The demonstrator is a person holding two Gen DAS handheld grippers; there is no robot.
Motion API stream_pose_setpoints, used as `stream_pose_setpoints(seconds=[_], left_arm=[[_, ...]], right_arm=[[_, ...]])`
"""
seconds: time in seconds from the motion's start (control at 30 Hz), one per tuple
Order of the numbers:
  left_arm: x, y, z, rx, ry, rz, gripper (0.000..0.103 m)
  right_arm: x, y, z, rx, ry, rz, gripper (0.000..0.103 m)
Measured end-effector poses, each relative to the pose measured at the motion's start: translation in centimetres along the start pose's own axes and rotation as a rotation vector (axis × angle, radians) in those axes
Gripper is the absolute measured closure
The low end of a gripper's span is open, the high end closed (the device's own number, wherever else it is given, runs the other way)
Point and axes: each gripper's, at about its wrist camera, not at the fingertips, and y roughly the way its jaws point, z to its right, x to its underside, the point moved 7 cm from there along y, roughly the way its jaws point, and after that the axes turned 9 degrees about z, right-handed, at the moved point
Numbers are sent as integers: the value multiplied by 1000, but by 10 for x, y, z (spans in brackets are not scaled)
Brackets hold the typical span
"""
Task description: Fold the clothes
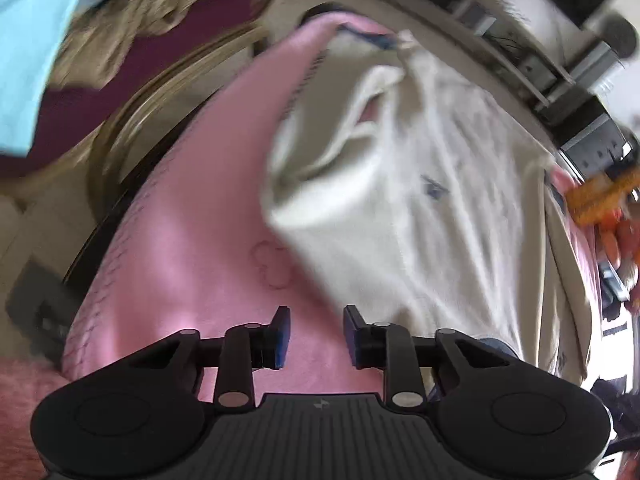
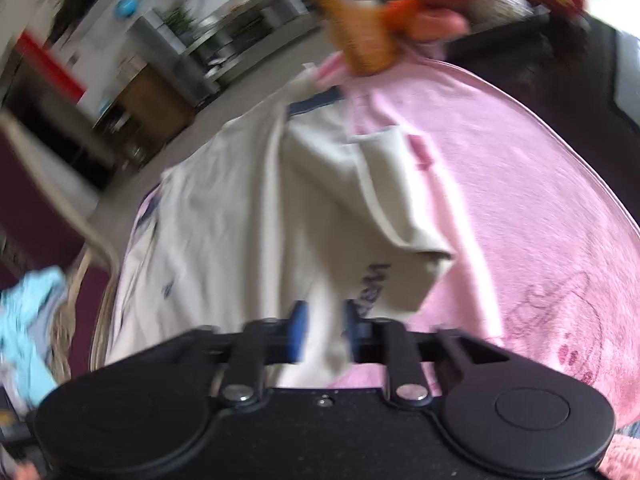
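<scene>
Both views blurred, so fine detail is lost.

Left wrist view: left gripper sits at 6 o'clock w/ its blue-padded fingers apart, a clear gap btwn them, nothing held. Pink blanket shows through the gap. The cream T-shirt lies on the pink blanket, filling the frame from centre out to 3 o'clock. One part of it is folded back on itself at approx 11 o'clock of the shirt, w/ a sleeve or hem opening showing. Small dark print mark near the shirt's middle. Its near edge lies just beyond the right-hand fingertip; contact can't be told. A wicker basket sits at 9–10 o'clock beside the blanket, w/ light blue cloth at the far 10 o'clock edge. Orange soft toy at 3 o'clock, next to the shirt's far side.

Right wrist view: right gripper at 6 o'clock, fingers set close w/ cream fabric btwn them. Looks clamped on the T-shirt's near edge, tho blur makes the pinch itself unclear. Shirt runs from the tongs up to 12 o'clock, one flap folded over toward 3 o'clock, dark lettering partly showing under it. Pink blanket spreads from centre to 3–4 o'clock. Orange toy at 12 o'clock, basket and blue cloth at 8–9 o'clock.
</scene>
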Motion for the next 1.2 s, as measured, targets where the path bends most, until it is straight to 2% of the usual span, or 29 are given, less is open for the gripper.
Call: stream_pose_setpoints(seconds=[0.13, 0.17, 0.3, 0.37, 0.47, 0.5, 0.53, 0.6, 0.7, 0.77, 0.87, 1.07, 1.2], left_arm=[[-8, -10, 48, 110, 174, 121, 82], [-10, -6, 58, 113, 208, 130, 82], [-4, 34, 49, 7, 226, 44, 84], [0, 44, 28, -97, 232, 12, 84], [-5, 40, 13, -198, 279, 39, 86], [-6, 38, 9, -239, 293, 51, 86], [-7, 36, 6, -280, 307, 64, 86], [-5, 27, 9, -234, 290, 71, 87], [-3, 14, 14, -162, 262, 81, 87], [7, 8, 30, -69, 288, 67, 87], [30, -2, 61, 70, 345, 44, 86], [69, -9, 118, 266, 437, 3, 88], [91, -5, 148, 347, 505, -38, 88]], right_arm=[[6, 20, -7, -64, 47, -85, 89], [9, 29, -12, -90, 70, -114, 89], [26, 66, -29, -186, 187, -261, 89], [35, 80, -27, -168, 207, -298, 89], [30, 71, -14, -75, 170, -239, 91], [24, 63, -9, -49, 167, -195, 86], [16, 52, -5, -20, 150, -133, 76], [-2, 26, 4, 28, 109, -5, 73], [-22, -2, 24, 82, 120, 141, 73], [-24, -3, 44, 144, 159, 145, 74], [-17, 11, 59, 157, 221, 76, 74], [-7, 18, 61, 150, 276, 41, 74], [-13, 23, 63, 173, 253, 20, 74]])
